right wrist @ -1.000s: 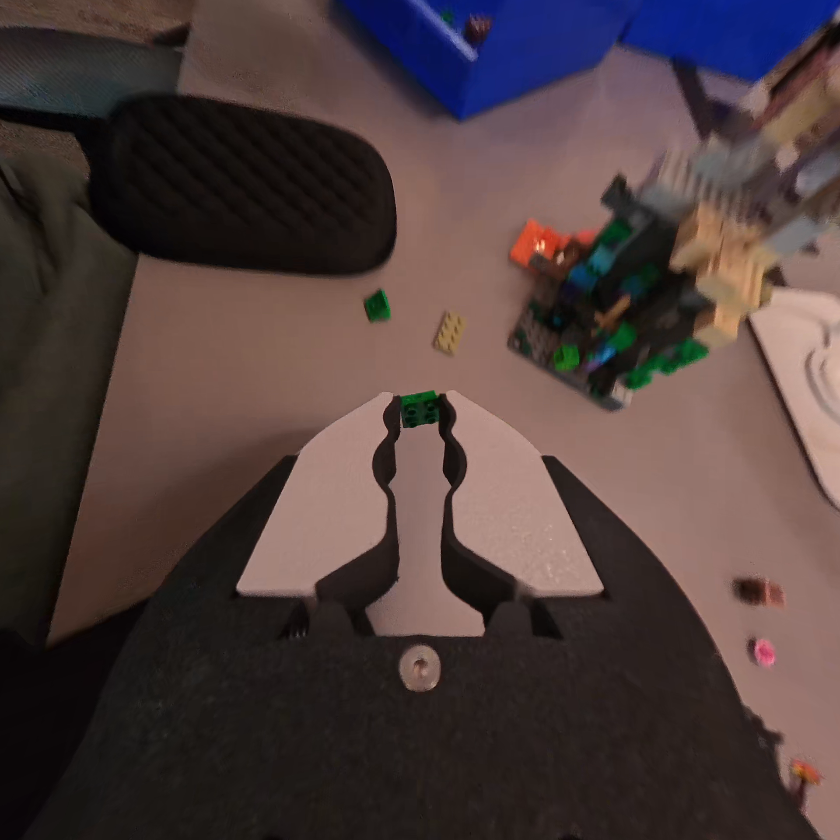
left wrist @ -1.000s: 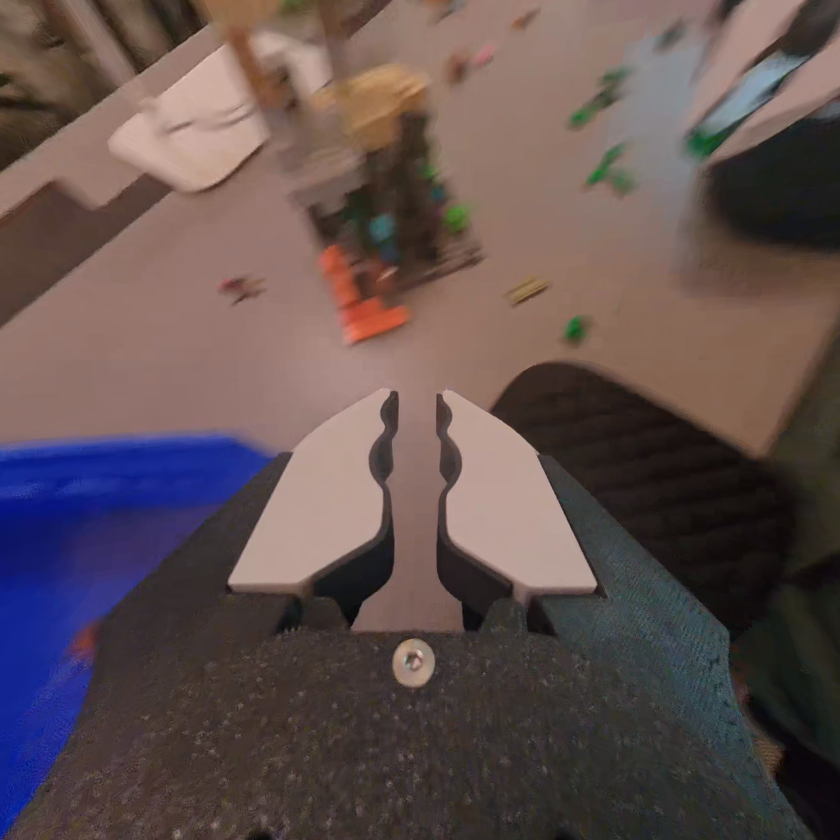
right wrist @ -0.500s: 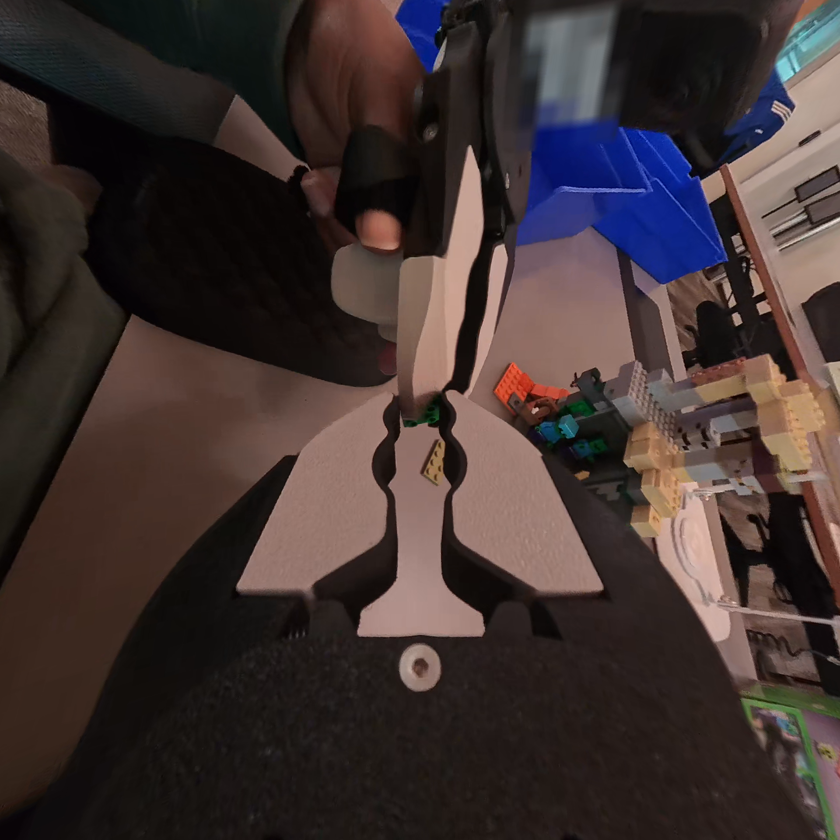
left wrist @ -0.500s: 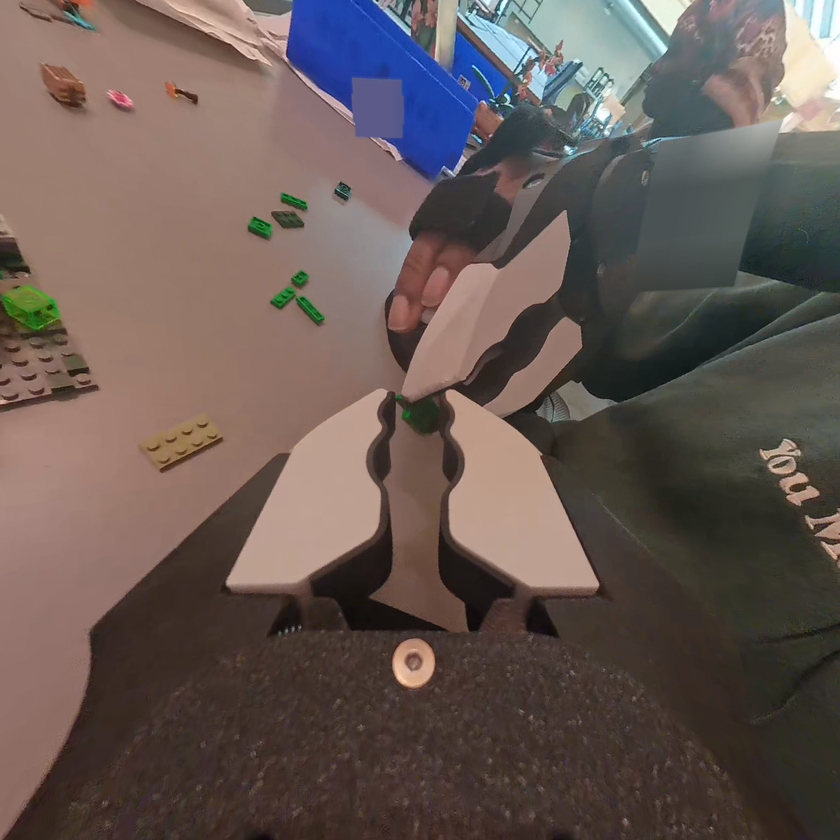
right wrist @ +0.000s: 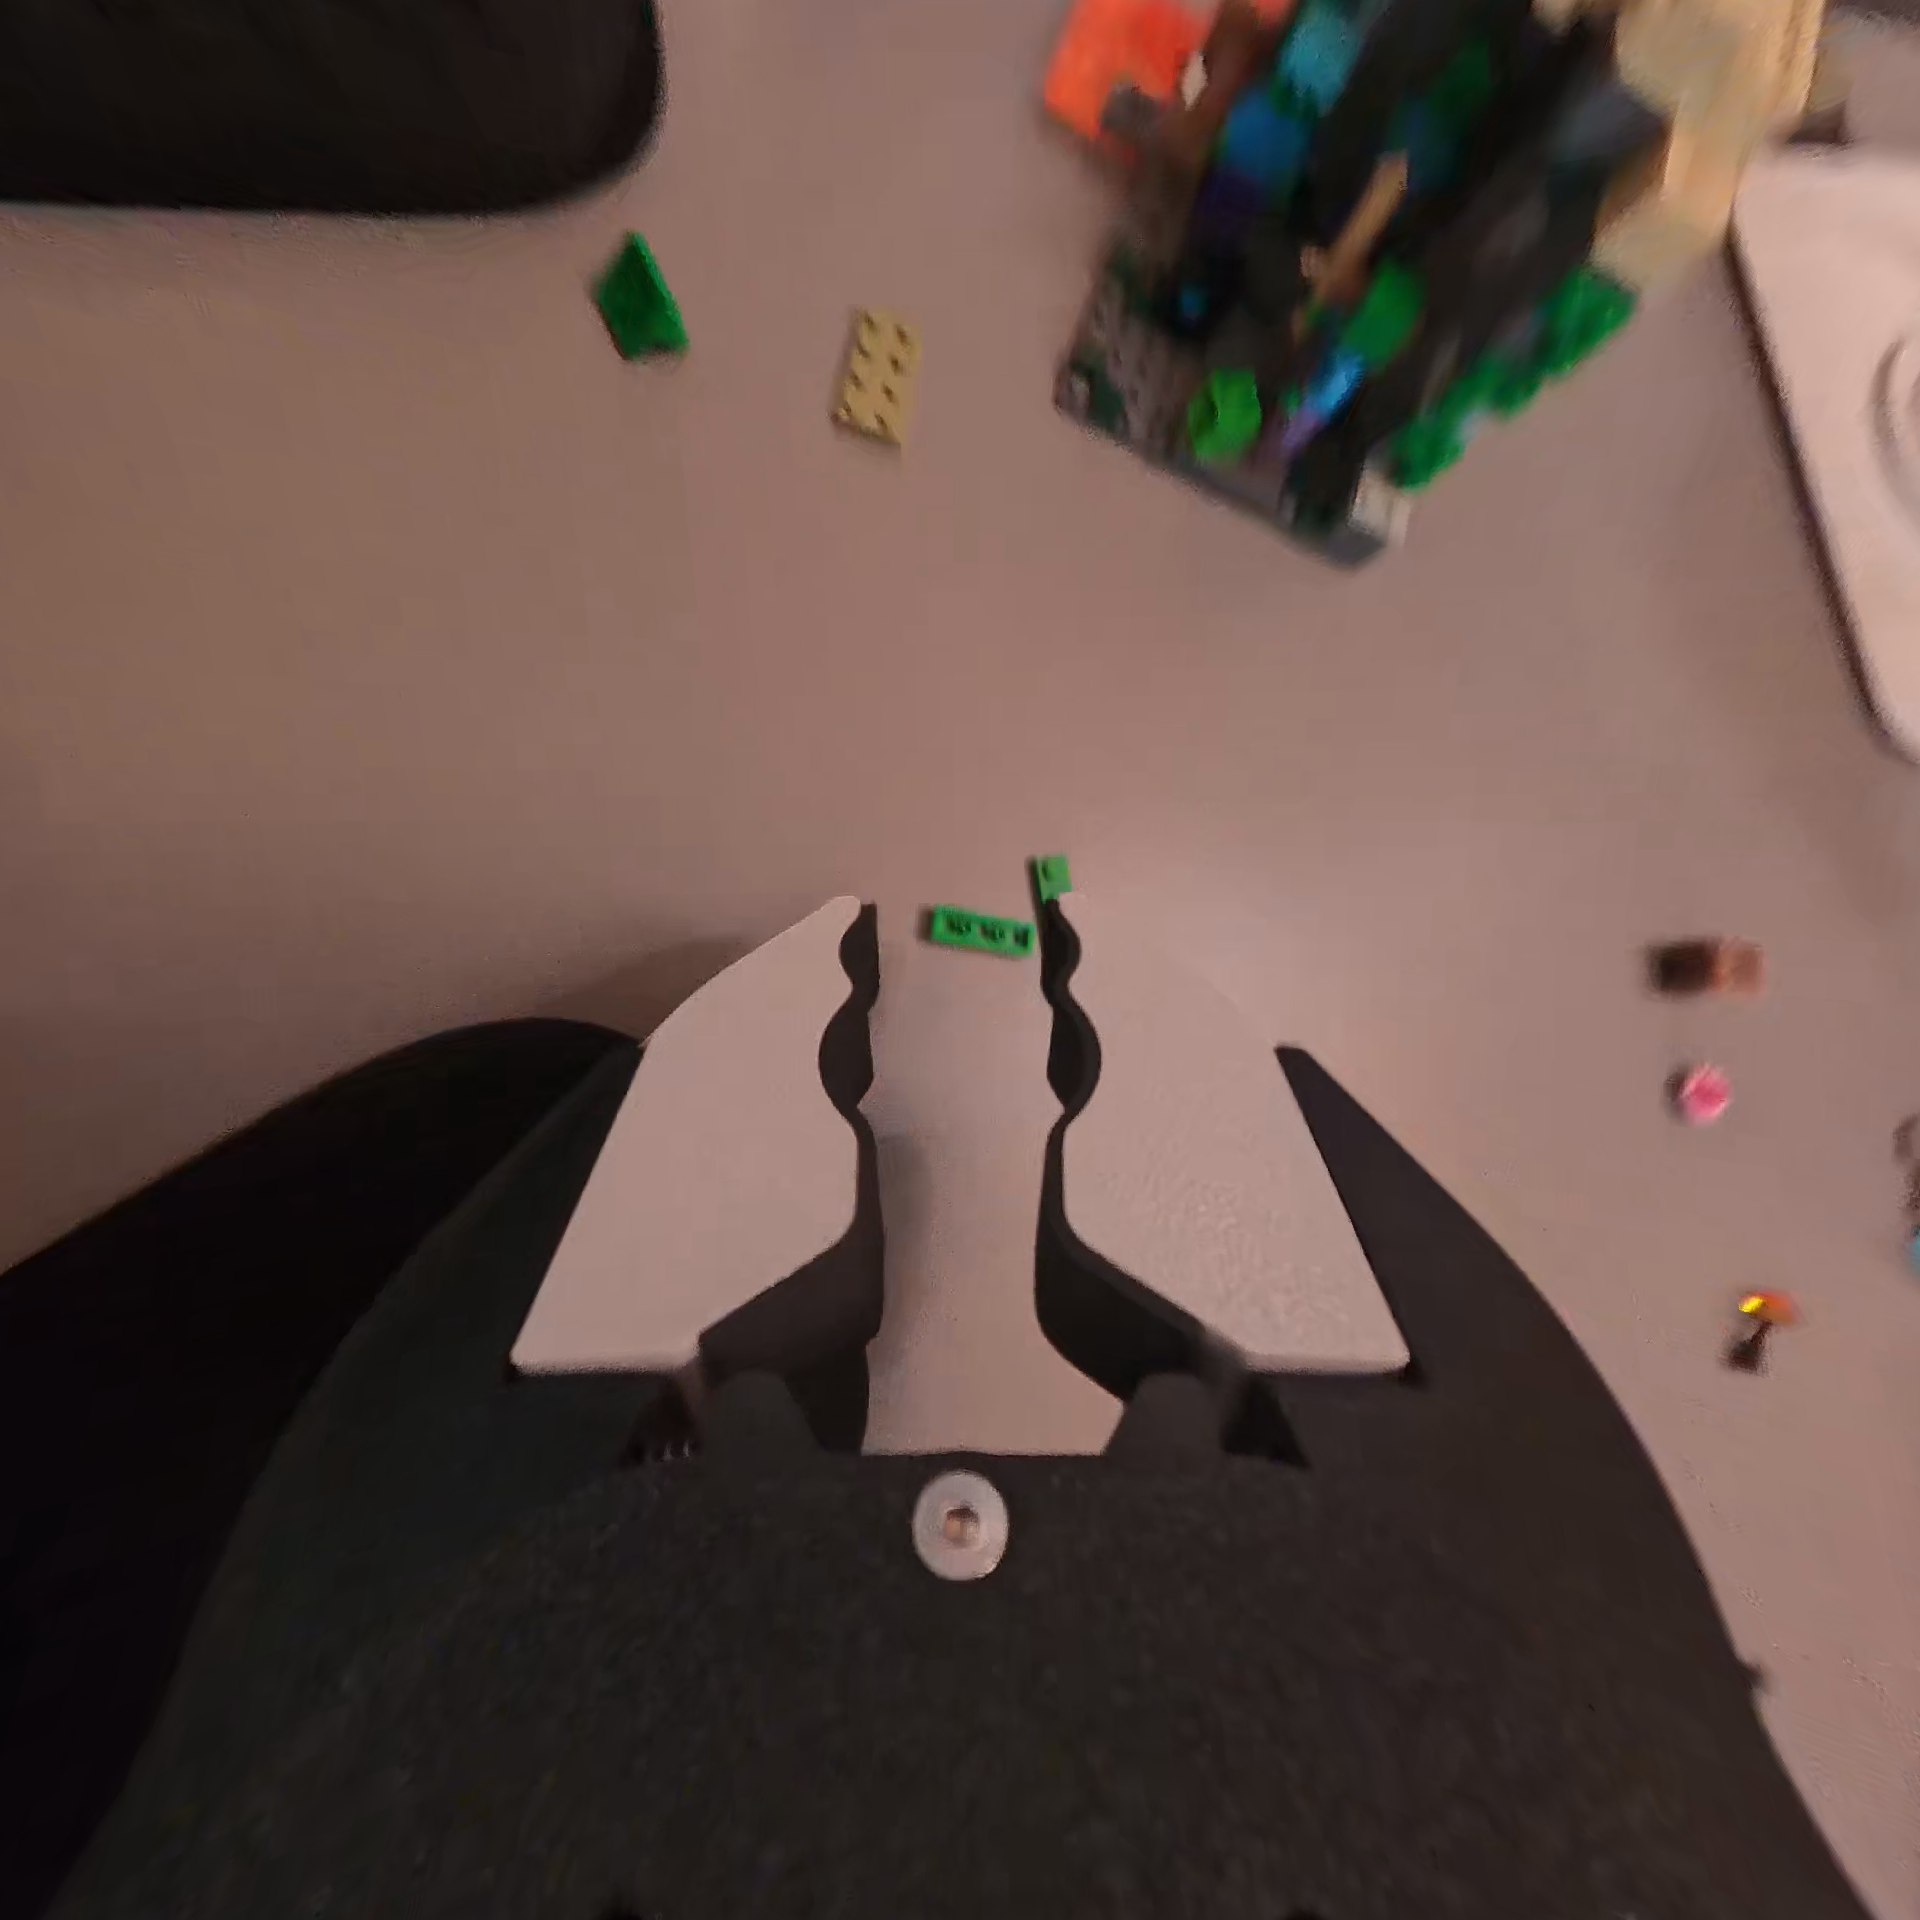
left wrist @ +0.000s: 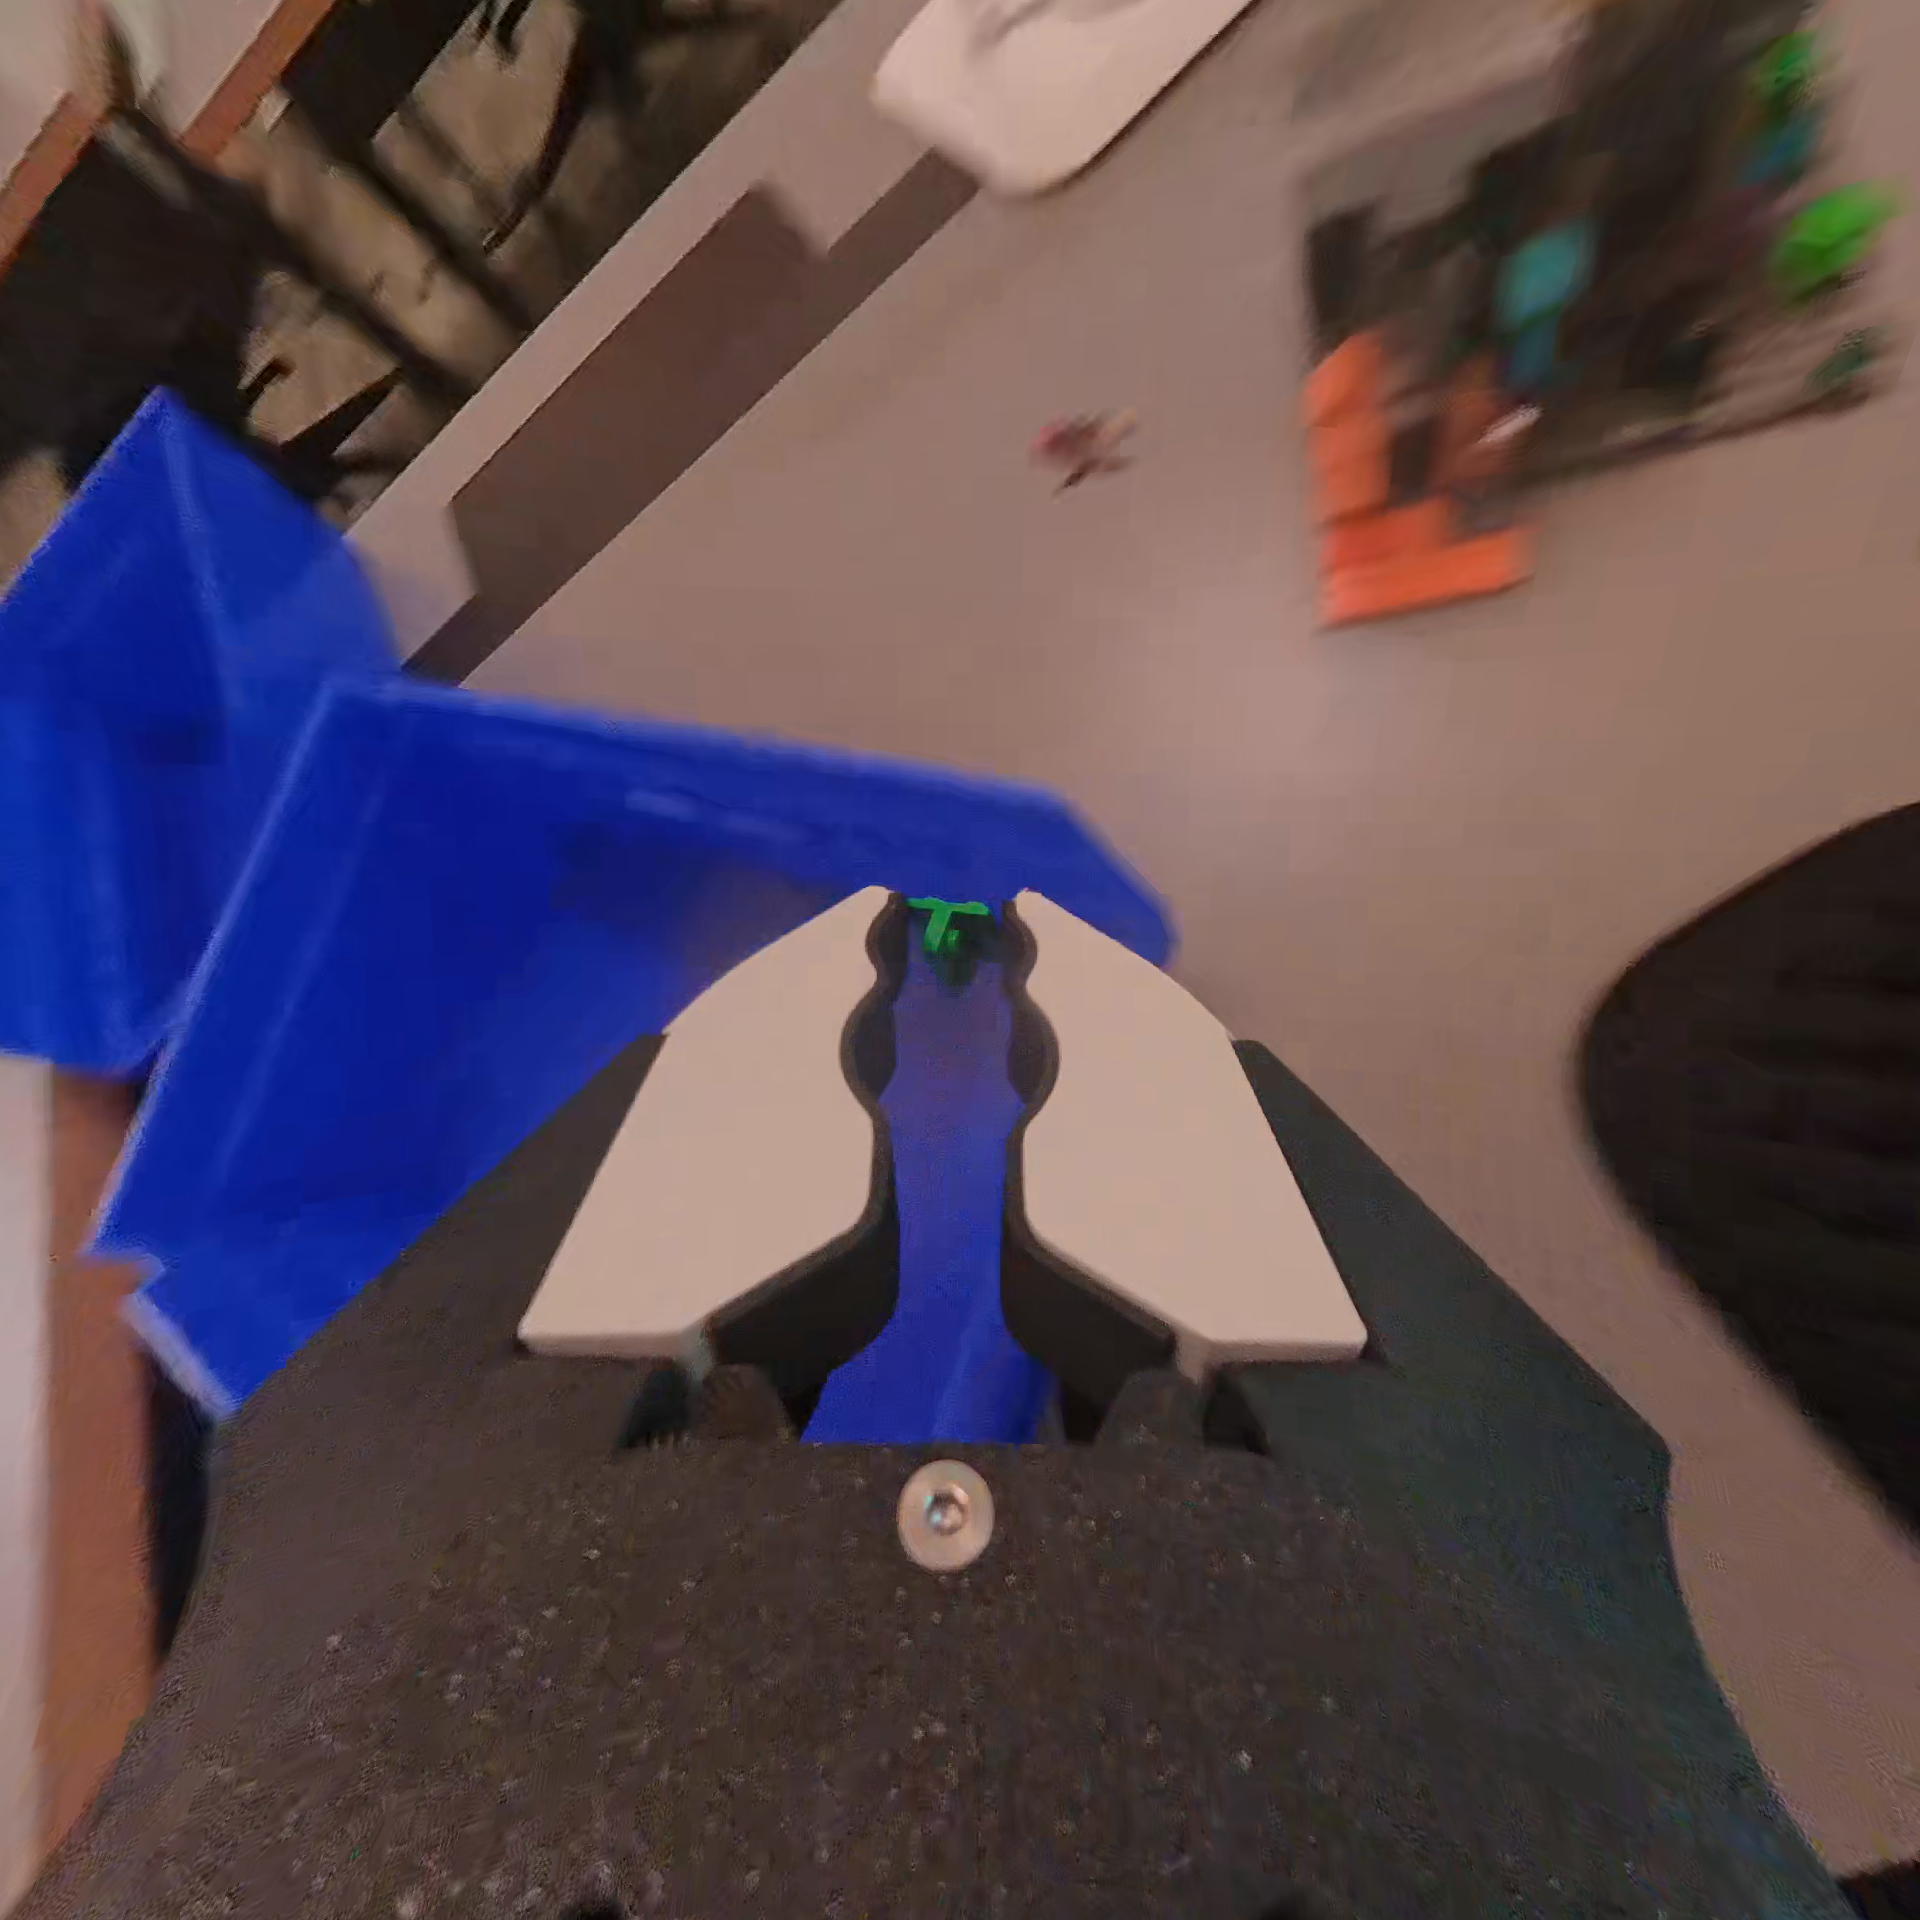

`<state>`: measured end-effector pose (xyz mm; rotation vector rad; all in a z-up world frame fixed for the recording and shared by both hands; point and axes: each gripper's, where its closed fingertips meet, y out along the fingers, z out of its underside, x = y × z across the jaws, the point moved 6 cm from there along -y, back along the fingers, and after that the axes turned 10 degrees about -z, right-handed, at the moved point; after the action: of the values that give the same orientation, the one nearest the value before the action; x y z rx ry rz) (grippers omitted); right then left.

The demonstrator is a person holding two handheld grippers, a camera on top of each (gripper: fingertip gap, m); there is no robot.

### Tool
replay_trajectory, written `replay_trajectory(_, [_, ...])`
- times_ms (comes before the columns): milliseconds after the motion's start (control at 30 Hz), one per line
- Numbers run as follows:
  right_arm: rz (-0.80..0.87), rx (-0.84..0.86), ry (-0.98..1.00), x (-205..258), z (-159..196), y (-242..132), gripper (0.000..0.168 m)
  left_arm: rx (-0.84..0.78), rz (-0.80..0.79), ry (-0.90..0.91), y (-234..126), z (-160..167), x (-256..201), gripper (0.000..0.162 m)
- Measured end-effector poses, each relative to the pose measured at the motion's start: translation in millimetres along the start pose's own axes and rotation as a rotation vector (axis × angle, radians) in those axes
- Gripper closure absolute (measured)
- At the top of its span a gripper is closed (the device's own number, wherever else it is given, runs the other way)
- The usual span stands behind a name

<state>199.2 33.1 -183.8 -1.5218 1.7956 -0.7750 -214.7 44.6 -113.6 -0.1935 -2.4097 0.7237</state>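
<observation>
Green piece (left wrist: 948,925) passed to left claw (left wrist: 951,920); right claw (right wrist: 954,914) gapes, angled tableward.

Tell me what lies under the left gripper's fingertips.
The left gripper is shut on a small green brick. Directly beneath and behind it is a blue bin. The bin's inside is blurred, and the gripper body covers part of it.

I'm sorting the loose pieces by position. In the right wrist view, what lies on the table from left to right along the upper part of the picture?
Black padded armrest → green wedge piece → tan studded plate → multicoloured brick model → white tray at the right edge.
</observation>
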Motion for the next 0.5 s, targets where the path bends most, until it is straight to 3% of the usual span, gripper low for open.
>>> replay_trajectory(200, [-0.059,0.041,0.118,-13,13,19,0.129,0.161,-0.065,-0.019,22,32,27,0.136])
replay_trajectory(500, [-0.236,0.141,0.101,-27,10,33,0.124,0.054,-0.012,-0.031,11,16,11,0.135])
